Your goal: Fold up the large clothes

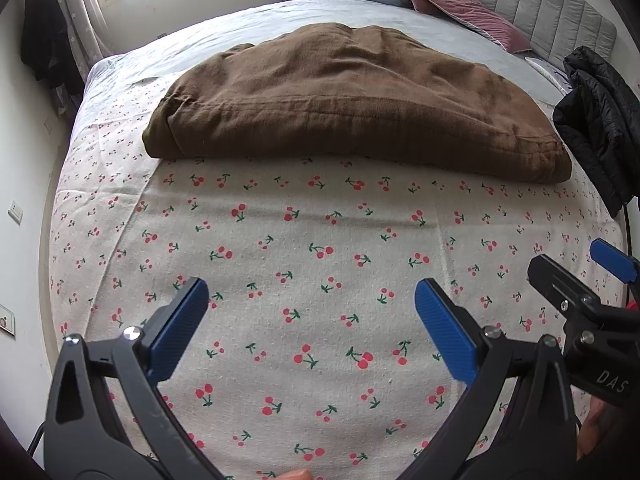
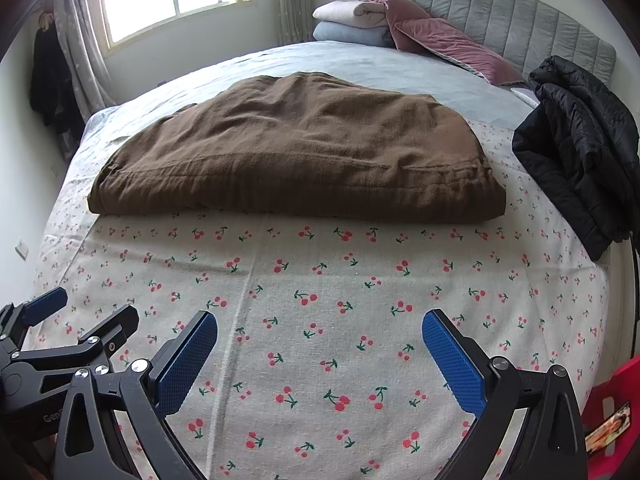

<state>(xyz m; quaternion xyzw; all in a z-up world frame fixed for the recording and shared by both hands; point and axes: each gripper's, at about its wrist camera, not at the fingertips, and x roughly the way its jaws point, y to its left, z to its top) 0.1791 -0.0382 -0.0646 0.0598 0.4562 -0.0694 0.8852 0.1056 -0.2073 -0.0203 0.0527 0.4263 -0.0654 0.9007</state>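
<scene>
Left gripper (image 1: 312,320) and right gripper (image 2: 320,352): jaws wide apart, empty, above cherry-print sheet (image 2: 320,300). Folded brown garment (image 2: 296,152) beyond, long axis left-right.

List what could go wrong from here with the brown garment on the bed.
1. The brown garment looks thick and bulky; a shallow pinch might catch only its top layer and undo the fold.
2. The black jacket lies near its right end and could get snagged.
3. Both grippers, left and right, hang open near each other and might collide.
</scene>
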